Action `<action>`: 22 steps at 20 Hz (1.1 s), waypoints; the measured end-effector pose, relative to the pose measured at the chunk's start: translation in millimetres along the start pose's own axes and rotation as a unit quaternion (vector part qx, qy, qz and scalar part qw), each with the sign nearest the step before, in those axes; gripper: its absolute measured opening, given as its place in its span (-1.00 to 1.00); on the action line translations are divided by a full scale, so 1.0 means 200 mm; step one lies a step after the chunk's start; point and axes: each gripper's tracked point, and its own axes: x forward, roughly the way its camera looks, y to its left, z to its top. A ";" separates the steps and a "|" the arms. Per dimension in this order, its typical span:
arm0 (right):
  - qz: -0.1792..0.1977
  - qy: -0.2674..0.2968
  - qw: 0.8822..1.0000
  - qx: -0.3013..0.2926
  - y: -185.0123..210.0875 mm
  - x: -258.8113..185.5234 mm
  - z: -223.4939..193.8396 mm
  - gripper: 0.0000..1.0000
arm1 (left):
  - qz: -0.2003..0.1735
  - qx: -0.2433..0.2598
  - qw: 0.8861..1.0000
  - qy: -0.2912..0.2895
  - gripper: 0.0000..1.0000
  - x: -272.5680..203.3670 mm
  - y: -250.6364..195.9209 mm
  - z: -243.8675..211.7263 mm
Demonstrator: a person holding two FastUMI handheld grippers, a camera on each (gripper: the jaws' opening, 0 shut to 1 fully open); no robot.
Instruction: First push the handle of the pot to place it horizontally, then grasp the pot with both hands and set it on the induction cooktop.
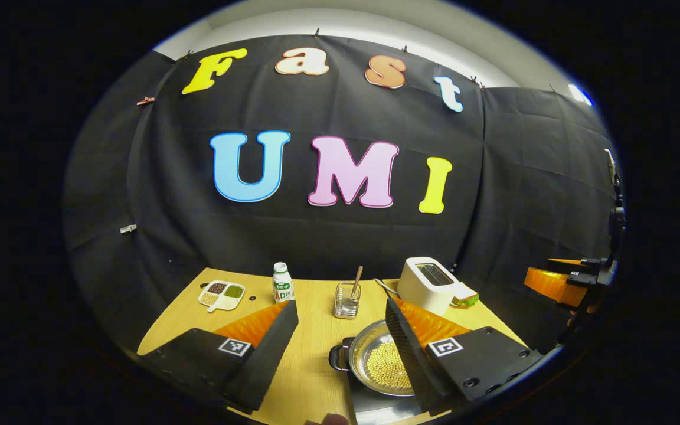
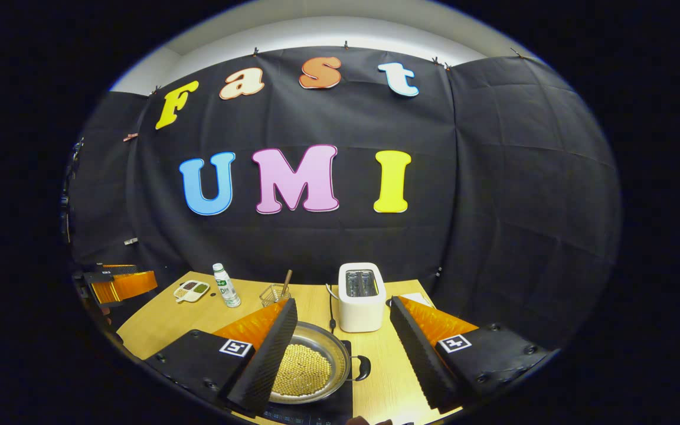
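In the left gripper view the left gripper (image 1: 340,342) hangs over the near edge of the table (image 1: 310,378), its fingers spread wide with nothing between them. The pot (image 1: 375,360), steel and holding a layer of pale beans (image 1: 388,367), sits on the dark cooktop (image 1: 375,407) at the near edge; its left handle (image 1: 337,358) sticks out level to the side, and its right part lies behind the gripper's right finger.

In the right gripper view the right gripper (image 2: 343,348) is likewise released and grasps nothing. The pot's right handle (image 2: 362,367) lies in the gap between its fingers, touching neither.

Farther back stand a glass (image 1: 347,300) with a stick in it, a toaster (image 1: 430,284), a small bottle (image 1: 282,282) and a divided dish (image 1: 222,294).
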 end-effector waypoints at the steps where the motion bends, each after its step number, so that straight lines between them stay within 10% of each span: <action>1: 0.002 -0.009 1.000 0.002 0.02 -0.02 0.03 0.97 | -0.001 -0.002 1.000 -0.010 0.87 -0.03 0.01 0.03; 22: -0.010 -0.161 0.987 -0.019 0.15 -0.45 0.49 0.92 | 0.028 0.032 0.990 -0.136 0.84 -0.51 0.13 0.43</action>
